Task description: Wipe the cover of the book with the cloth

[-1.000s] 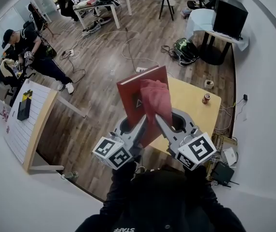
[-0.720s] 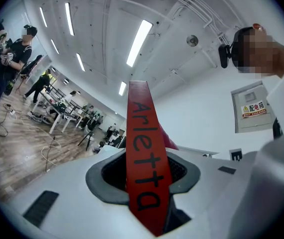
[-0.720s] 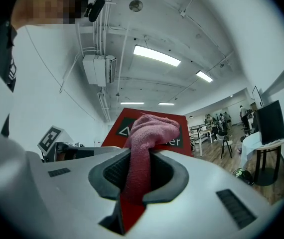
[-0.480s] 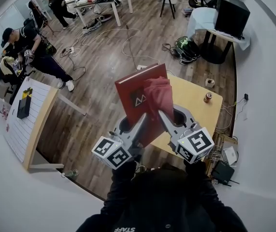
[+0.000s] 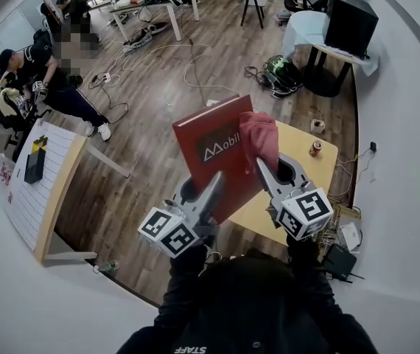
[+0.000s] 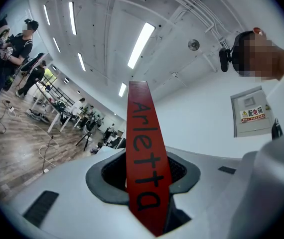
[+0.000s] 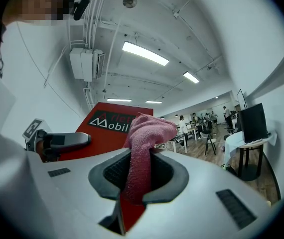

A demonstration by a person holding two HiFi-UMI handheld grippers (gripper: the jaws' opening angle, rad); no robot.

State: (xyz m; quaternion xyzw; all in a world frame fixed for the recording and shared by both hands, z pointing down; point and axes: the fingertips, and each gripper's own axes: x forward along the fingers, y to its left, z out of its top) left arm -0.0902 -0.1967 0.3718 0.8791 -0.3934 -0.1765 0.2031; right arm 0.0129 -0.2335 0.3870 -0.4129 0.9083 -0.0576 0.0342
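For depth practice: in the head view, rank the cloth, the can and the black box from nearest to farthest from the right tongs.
1. Cloth, gripped in the right tongs.
2. Can, farther right.
3. Black box, far upper right.

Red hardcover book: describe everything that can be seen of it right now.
The red hardcover book is held up in the air, roughly upright and tilted, clamped near its lower end by the left gripper. Its smooth front cover carries a dark panel with a white triangle logo and "Mobil"; the spine reads "Arletta" in black. The pinkish-red cloth, pinched in the right gripper, sits at the cover's right edge; contact is unclear.
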